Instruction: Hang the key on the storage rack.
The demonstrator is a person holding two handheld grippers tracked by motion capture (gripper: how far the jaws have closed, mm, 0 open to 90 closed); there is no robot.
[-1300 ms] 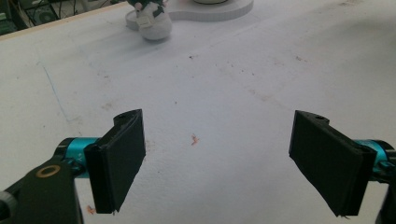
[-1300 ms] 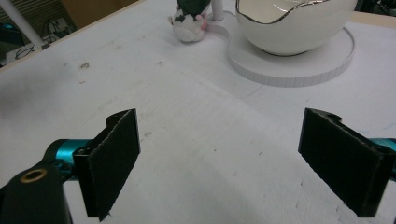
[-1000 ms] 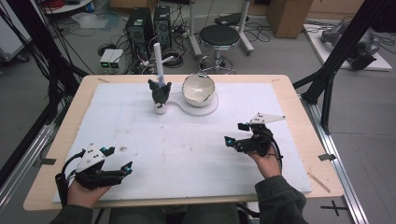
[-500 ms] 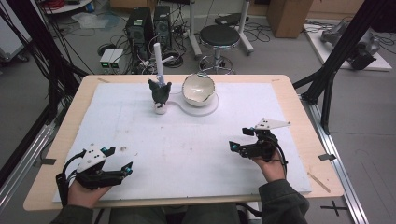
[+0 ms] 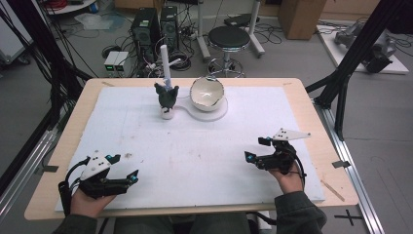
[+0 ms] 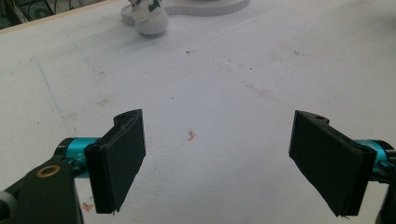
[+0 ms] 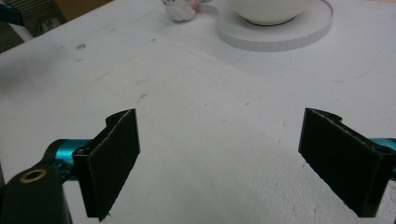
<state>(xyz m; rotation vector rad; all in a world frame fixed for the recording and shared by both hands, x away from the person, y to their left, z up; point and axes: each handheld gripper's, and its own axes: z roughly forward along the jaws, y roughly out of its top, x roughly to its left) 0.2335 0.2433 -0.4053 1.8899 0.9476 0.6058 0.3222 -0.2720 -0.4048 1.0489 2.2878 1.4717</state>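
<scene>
A white bowl stands on a round white base at the far middle of the table; its underside and base also appear in the right gripper view. Just left of it a dark green holder with a white stick rises from a small white cup. My left gripper rests low at the near left, open, nothing between its jaws. My right gripper sits at the near right, open and empty, pointing toward the table's middle.
A white foam sheet covers the wooden table. A black stool, computer towers and cables stand on the floor behind the far edge. Black frame posts rise to the right.
My right gripper has drawn back toward the near edge and slightly rightward. The left gripper has stayed put.
</scene>
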